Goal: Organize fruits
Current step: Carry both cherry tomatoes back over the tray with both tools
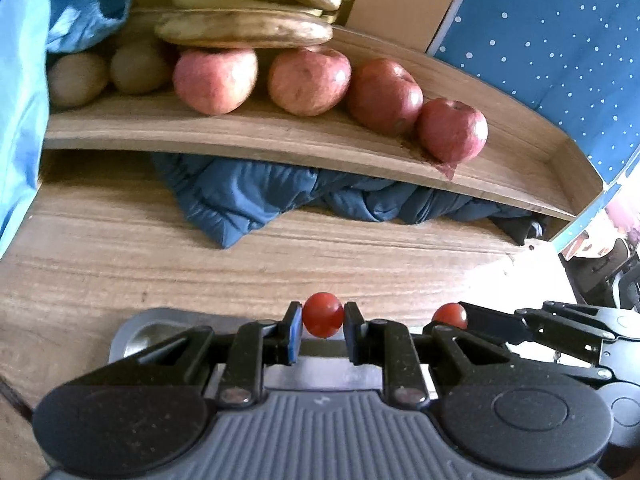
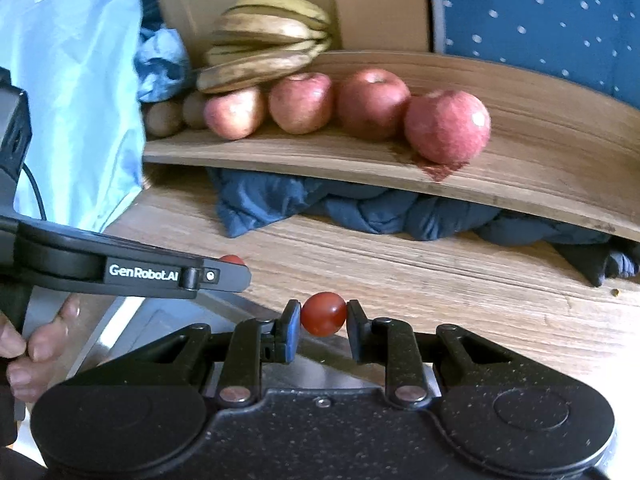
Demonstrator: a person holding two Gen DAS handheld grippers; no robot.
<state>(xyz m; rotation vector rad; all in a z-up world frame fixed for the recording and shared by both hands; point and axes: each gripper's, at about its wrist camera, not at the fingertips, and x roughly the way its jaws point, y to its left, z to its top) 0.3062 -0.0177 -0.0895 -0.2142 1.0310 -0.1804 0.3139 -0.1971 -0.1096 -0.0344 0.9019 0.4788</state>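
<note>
With the left gripper and right gripper each closed on a cherry tomato above the table, excess pressure may burst one, and a slack grip may drop it short of the shelf.

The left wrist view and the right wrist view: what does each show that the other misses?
Only the left wrist view shows the shelf's raised right end and a metal dish. Only the right wrist view shows a person's fingers and the GenRobot.AI lettering. Both show four apples, bananas, kiwis, blue cloth, and each gripper's jaws shut on a cherry tomato.
</note>
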